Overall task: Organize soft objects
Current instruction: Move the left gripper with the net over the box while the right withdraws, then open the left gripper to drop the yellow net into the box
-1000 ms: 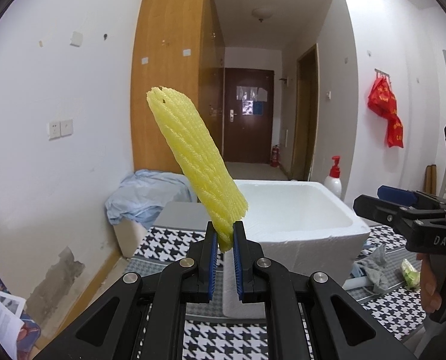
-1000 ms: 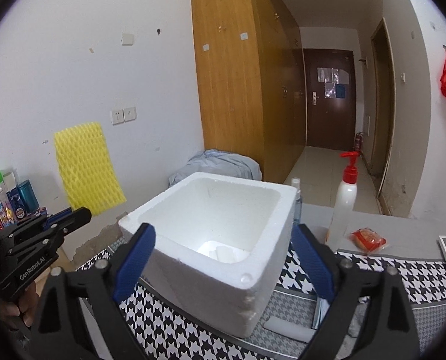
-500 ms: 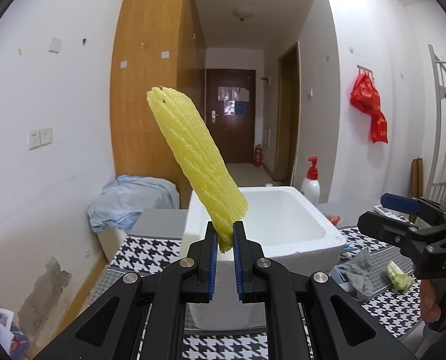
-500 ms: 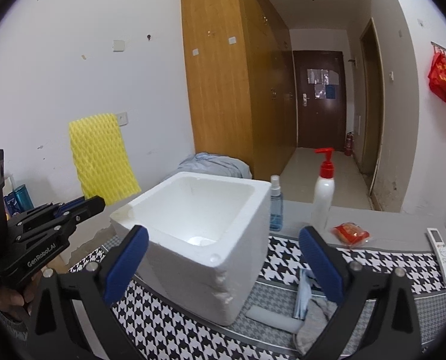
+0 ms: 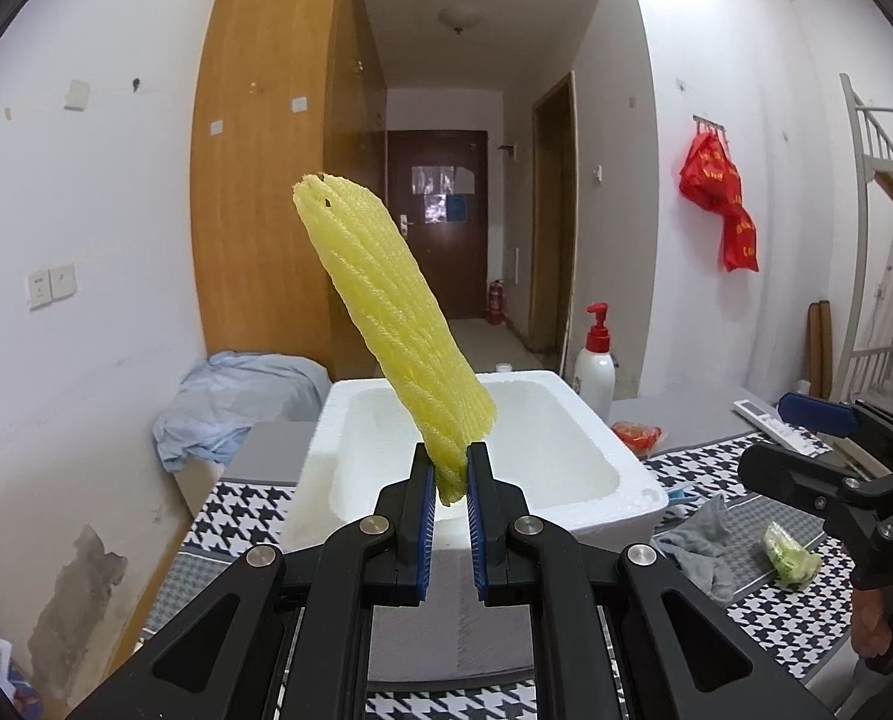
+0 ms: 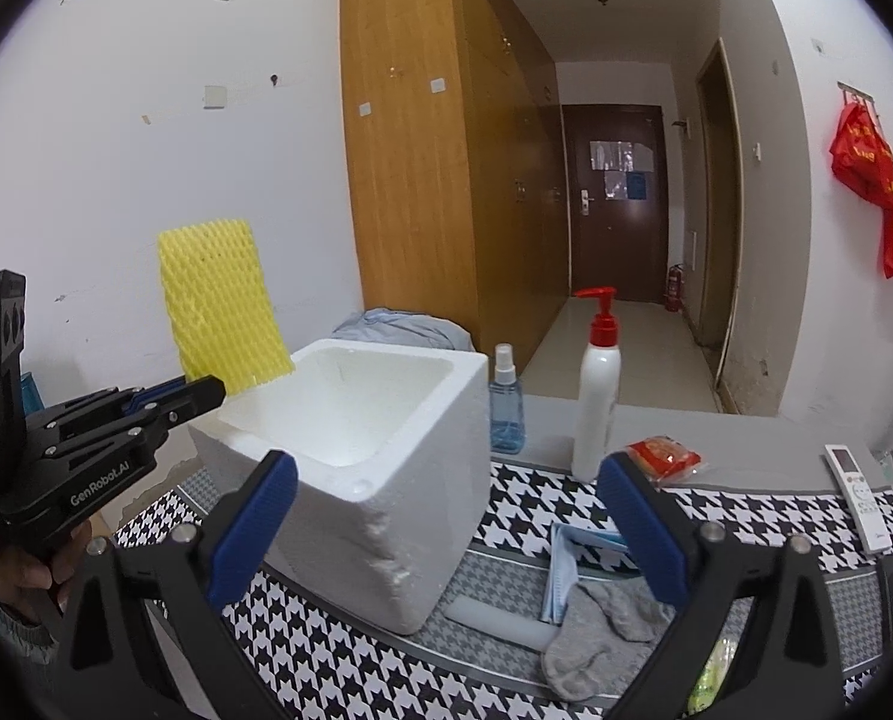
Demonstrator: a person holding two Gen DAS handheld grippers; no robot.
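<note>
The left hand-held gripper (image 5: 448, 480), still clamping the yellow foam net (image 5: 395, 324), had drifted nearer the foam box (image 5: 626, 495) ahead, while the right hand-held gripper (image 6: 446, 519) stayed wide open.

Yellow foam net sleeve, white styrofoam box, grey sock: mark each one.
Yellow foam net sleeve (image 5: 386, 324), left wrist view, middle of its ribbed body.
White styrofoam box (image 6: 422, 516), right wrist view, near outer wall.
Grey sock (image 6: 596, 630), right wrist view, crumpled middle.

You can read "GenRobot.AI" in white along the side of your left hand-held gripper (image 6: 206, 387). The red bag (image 6: 872, 180) on the wall carries yellow characters, but they are too blurred to read.
</note>
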